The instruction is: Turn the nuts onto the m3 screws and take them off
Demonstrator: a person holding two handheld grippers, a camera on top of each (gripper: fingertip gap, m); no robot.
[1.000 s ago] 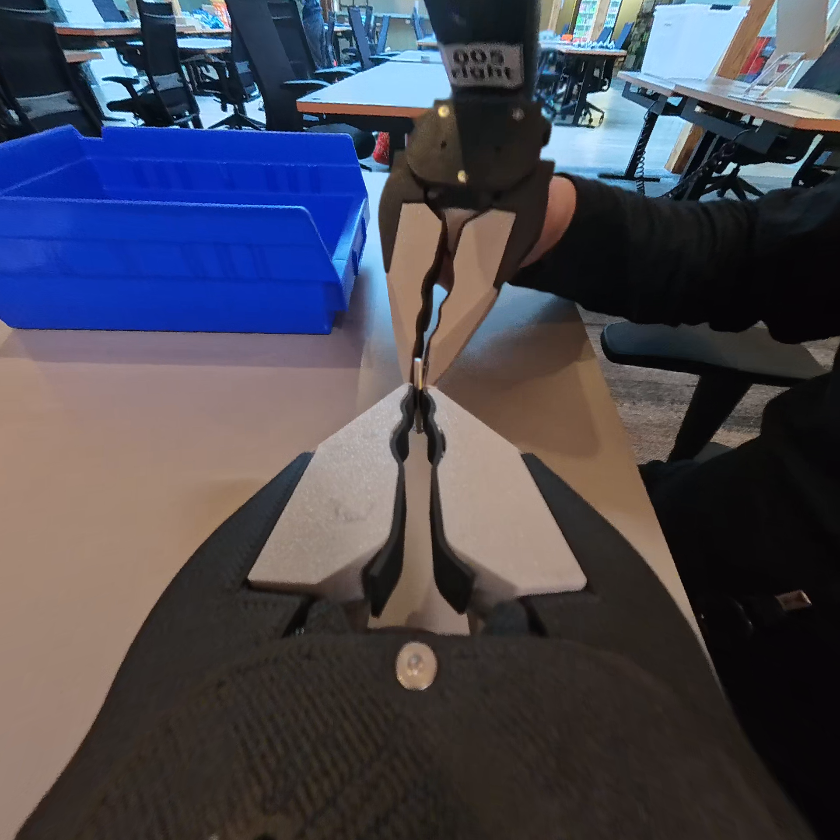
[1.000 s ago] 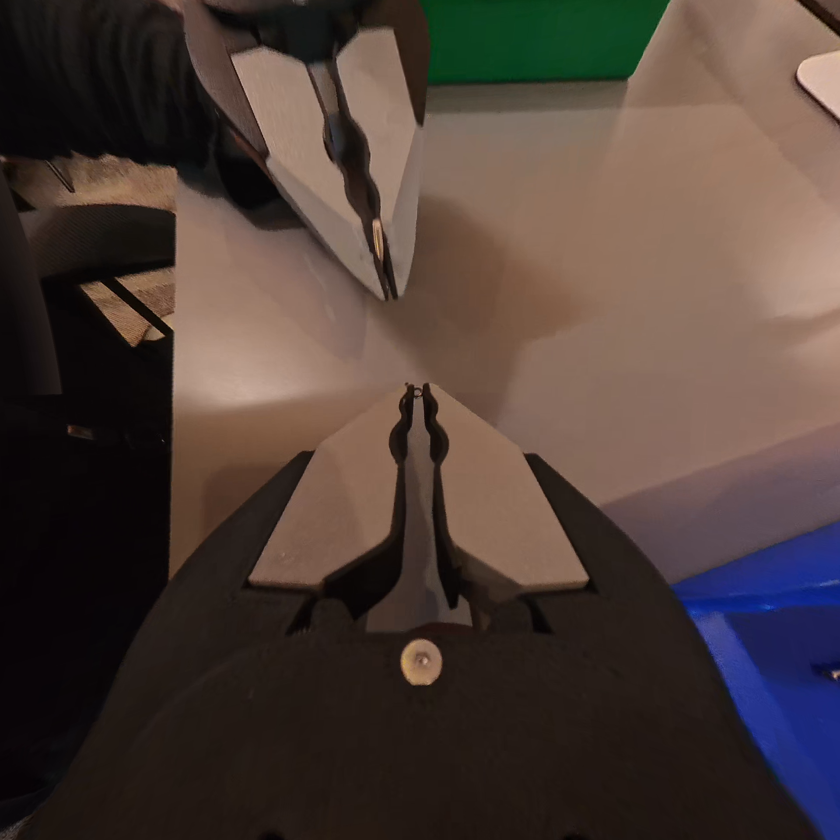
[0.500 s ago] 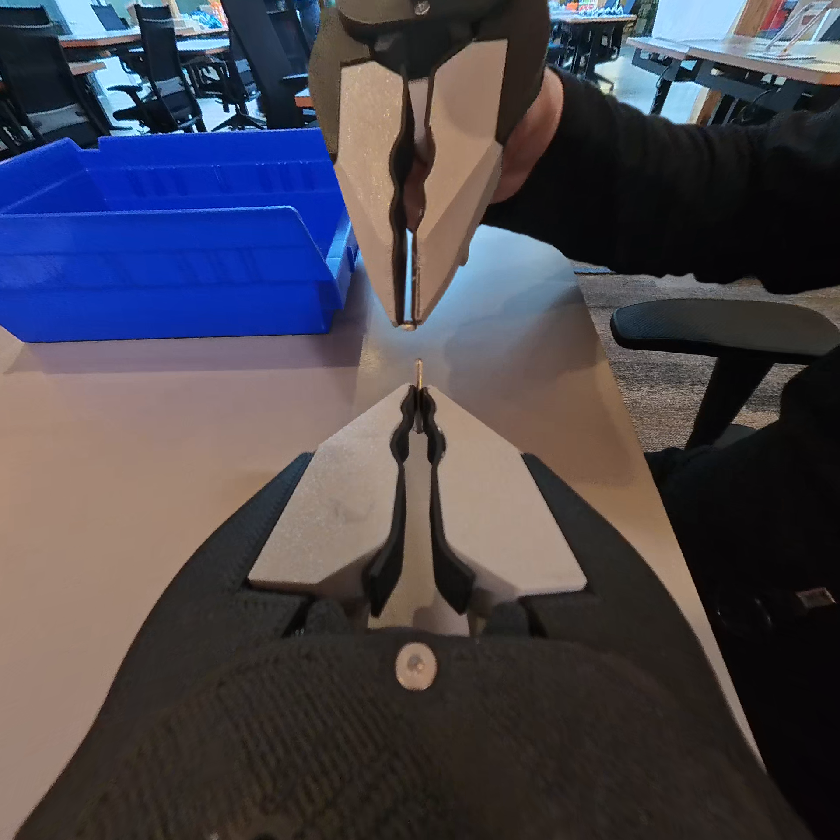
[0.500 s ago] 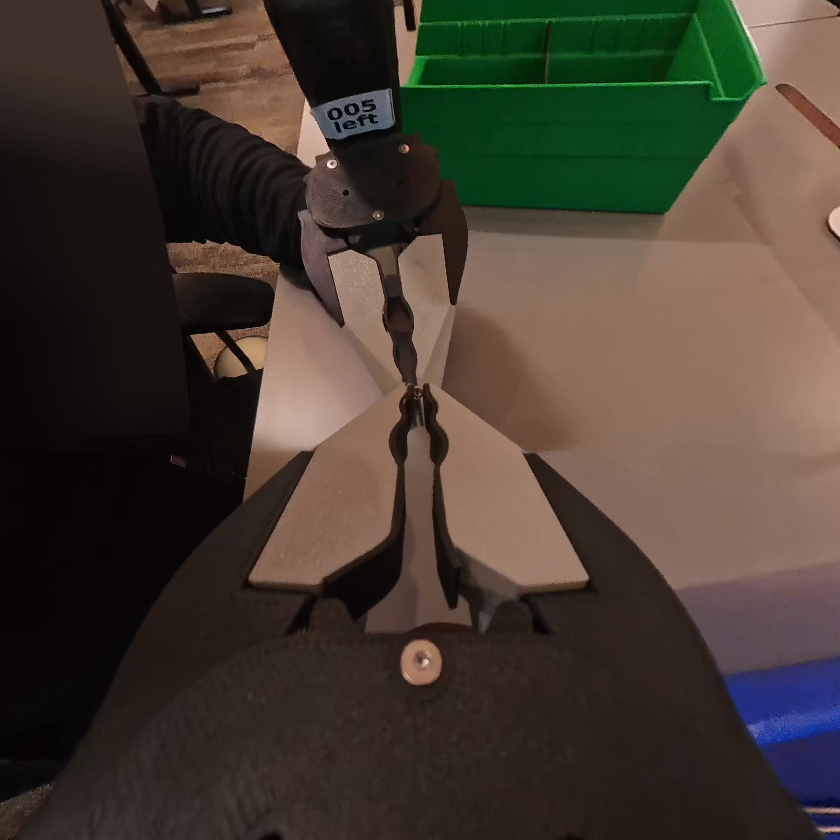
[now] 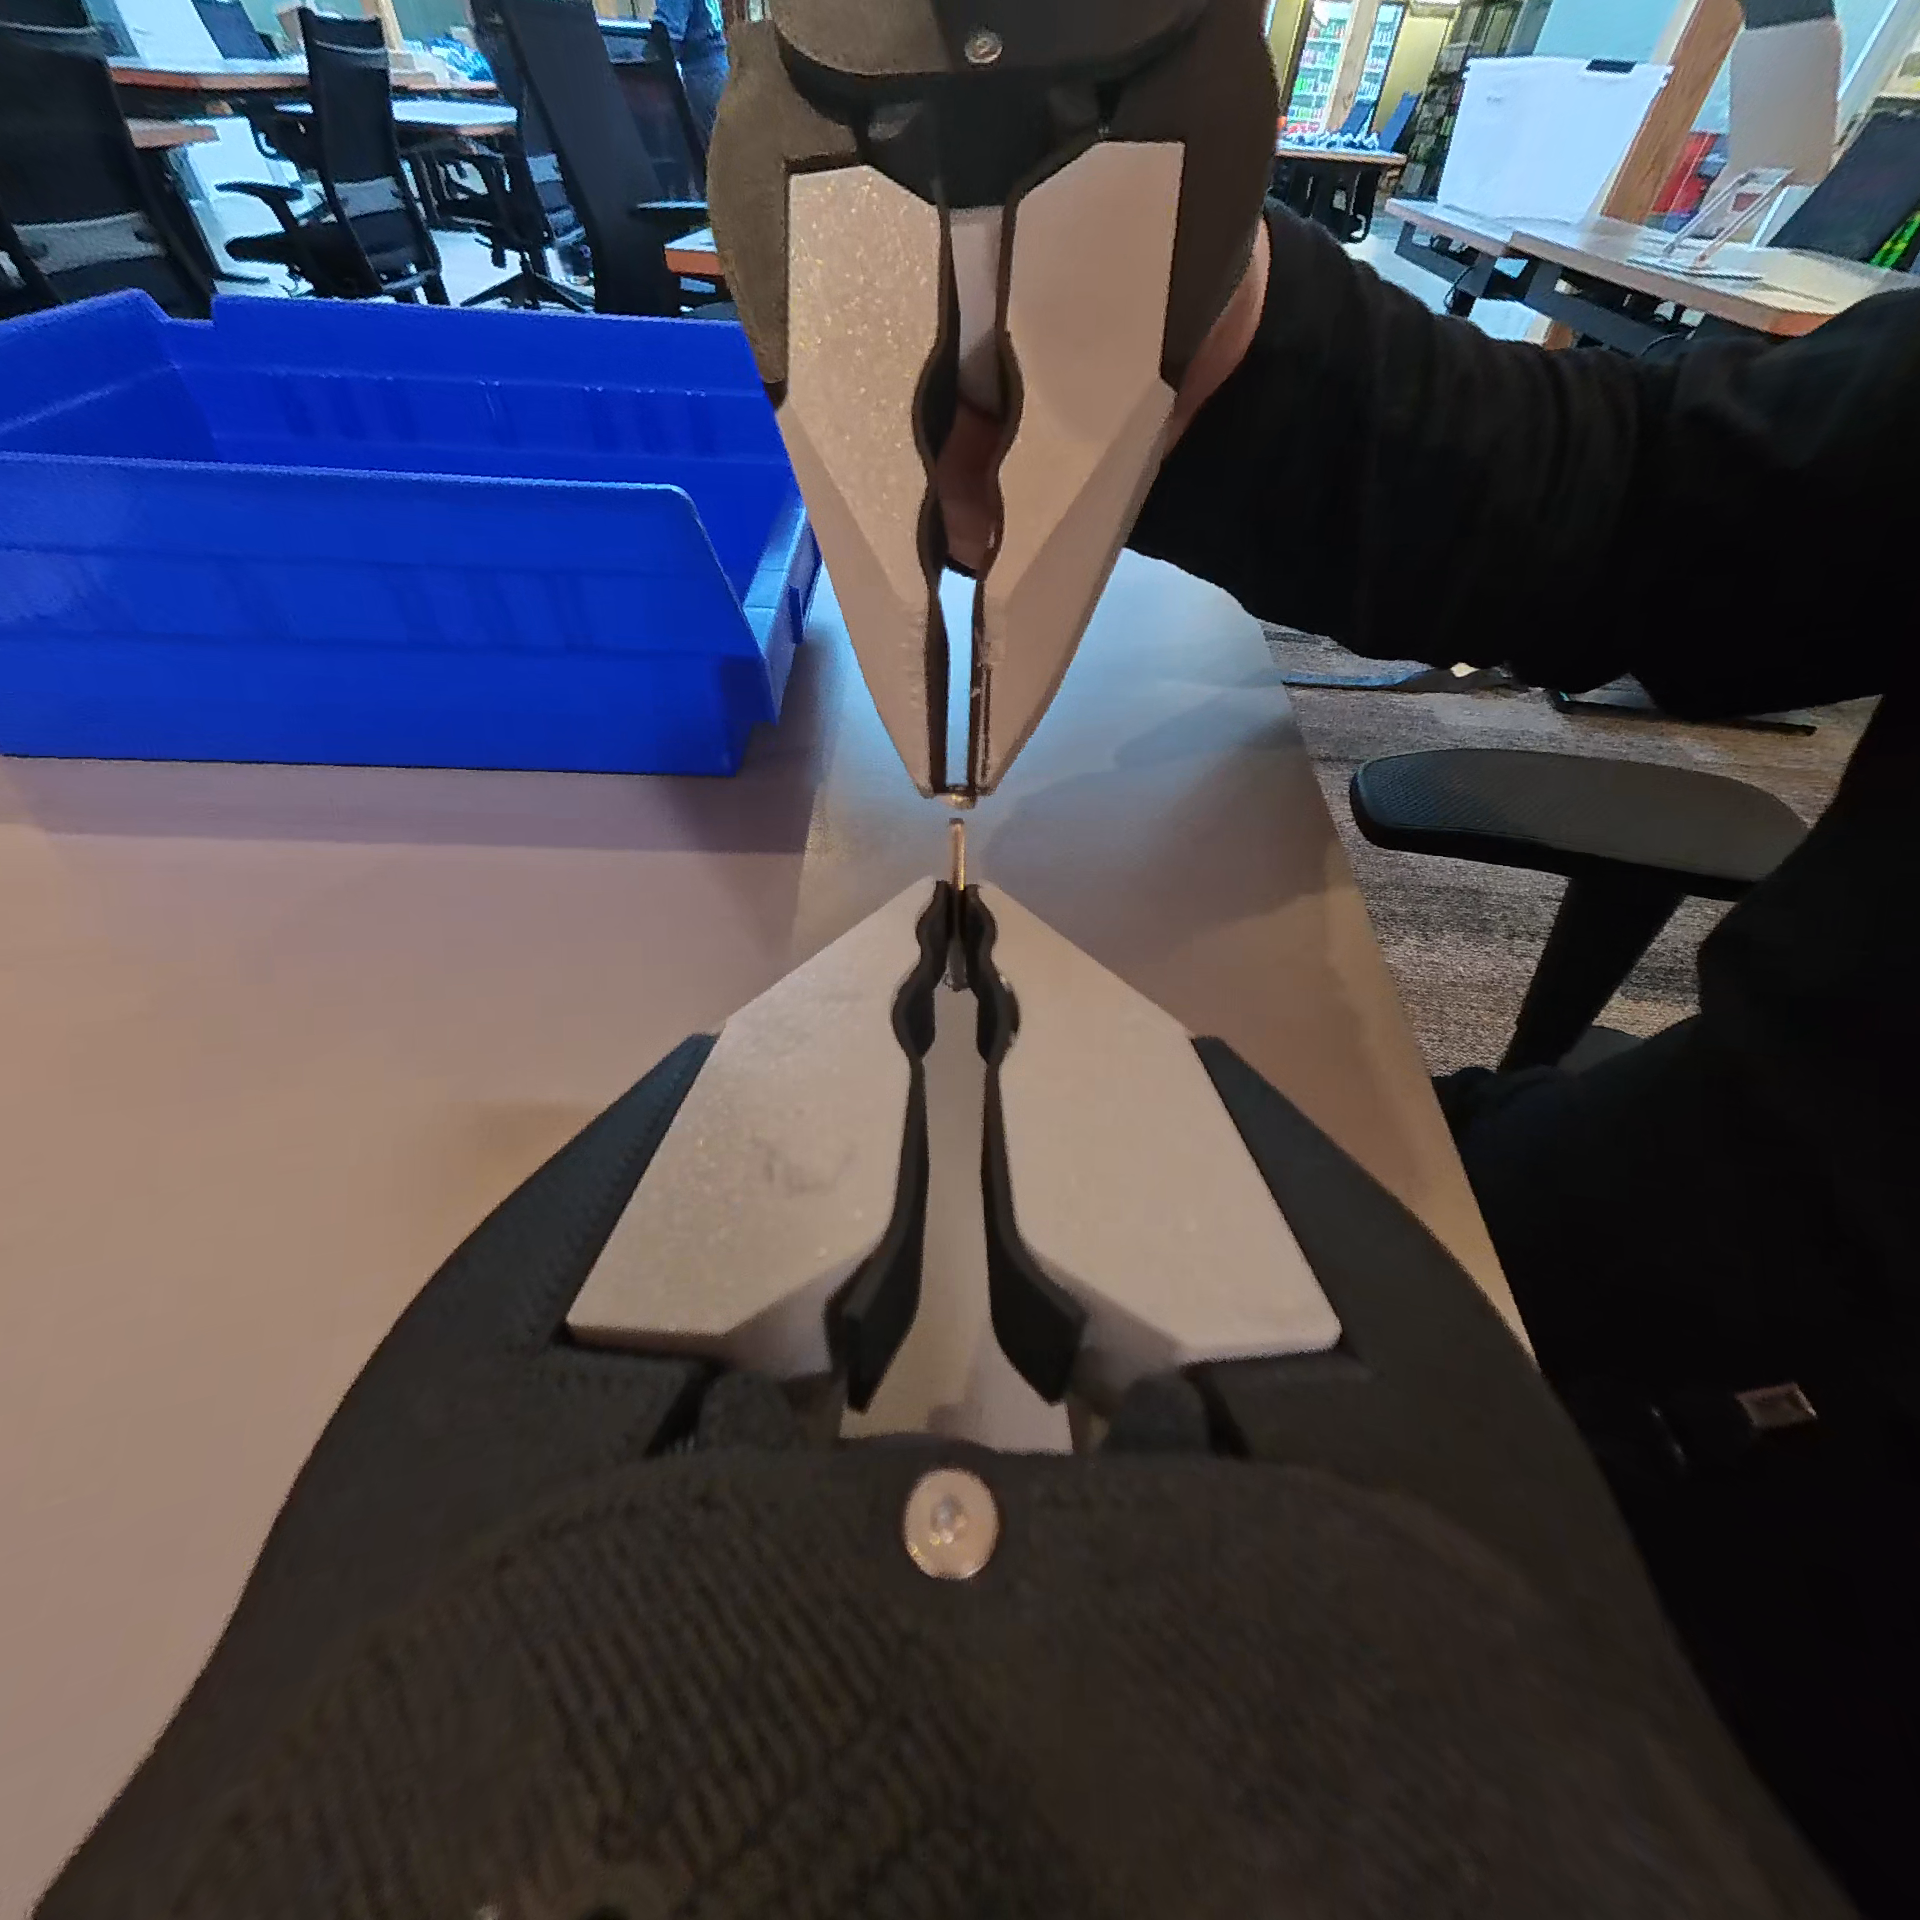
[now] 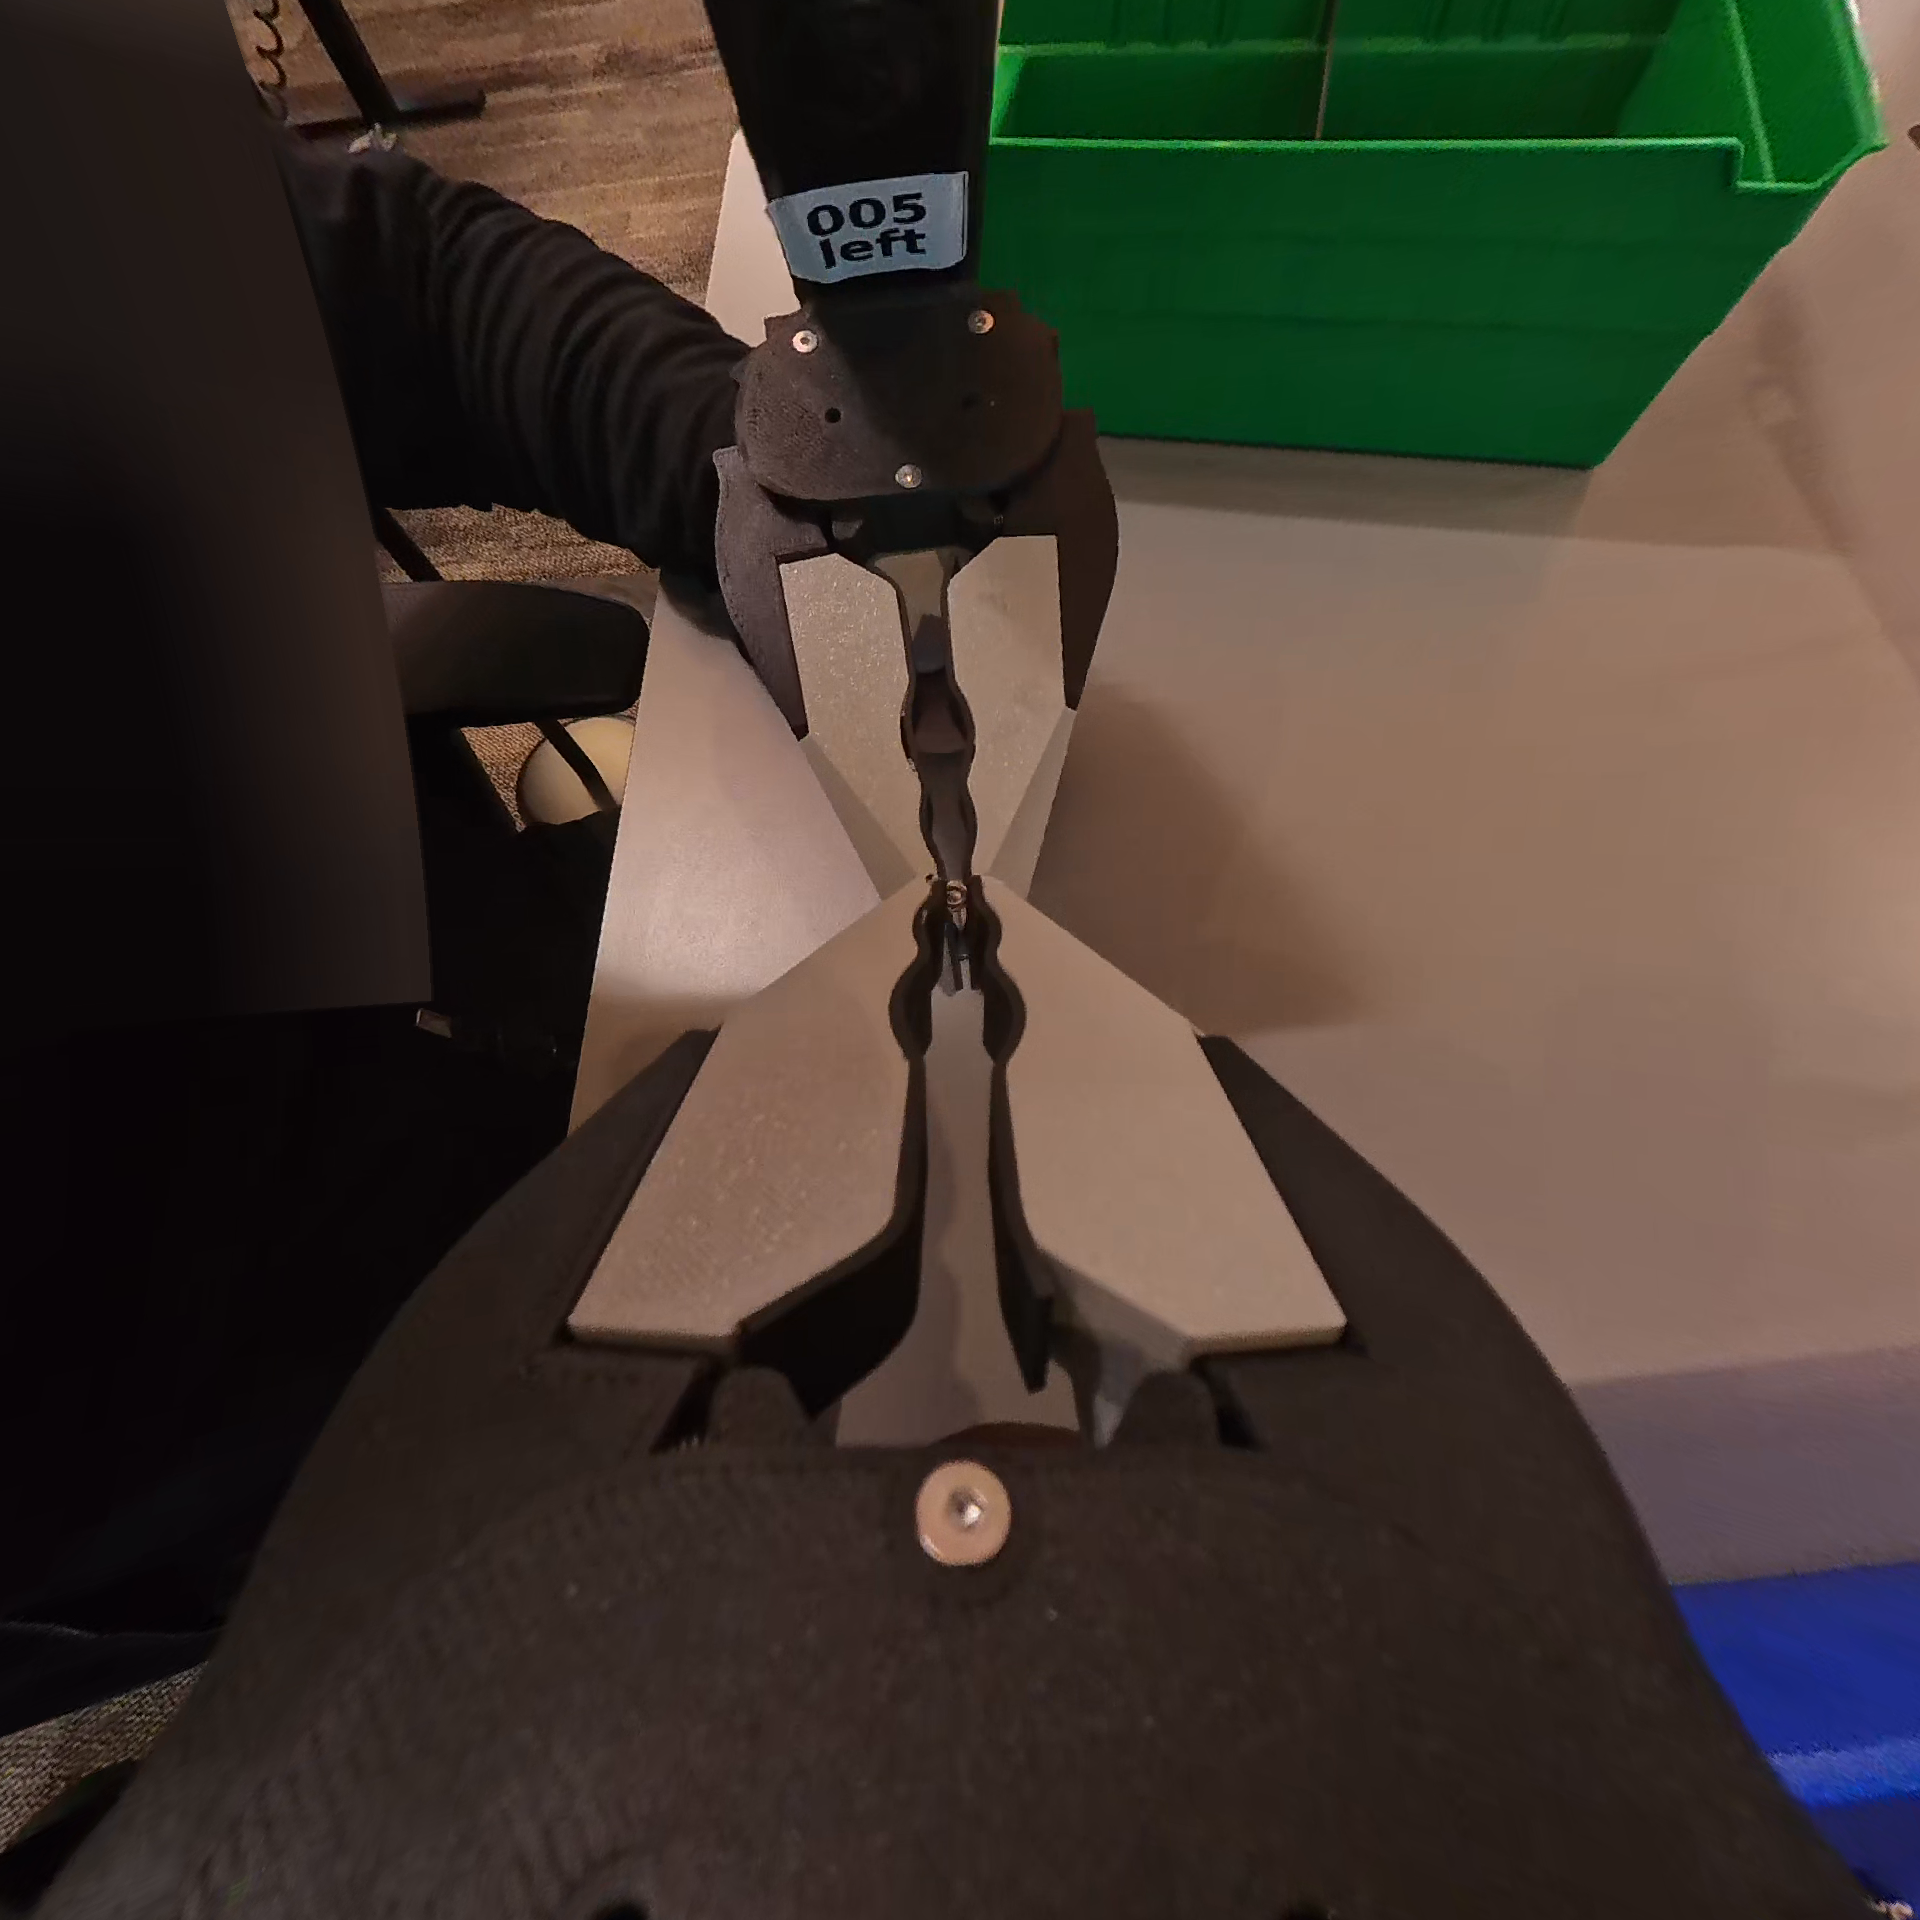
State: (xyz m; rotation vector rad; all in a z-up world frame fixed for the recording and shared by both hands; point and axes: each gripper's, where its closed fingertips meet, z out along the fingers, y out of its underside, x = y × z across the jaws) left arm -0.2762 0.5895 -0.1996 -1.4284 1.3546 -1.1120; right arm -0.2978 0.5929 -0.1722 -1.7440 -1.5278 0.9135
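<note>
While the two grippers met tip to tip above the bench (image 5: 416, 1039) | left gripper (image 5: 956, 899) clamped the m3 screw (image 5: 957, 854), shank out | right gripper (image 6: 954, 902) pinched the nut (image 5: 956, 798) just off the screw's tip, not touching | blue bin (image 5: 395, 582) beyond the screw | judged: threading not started; removal left.
</note>
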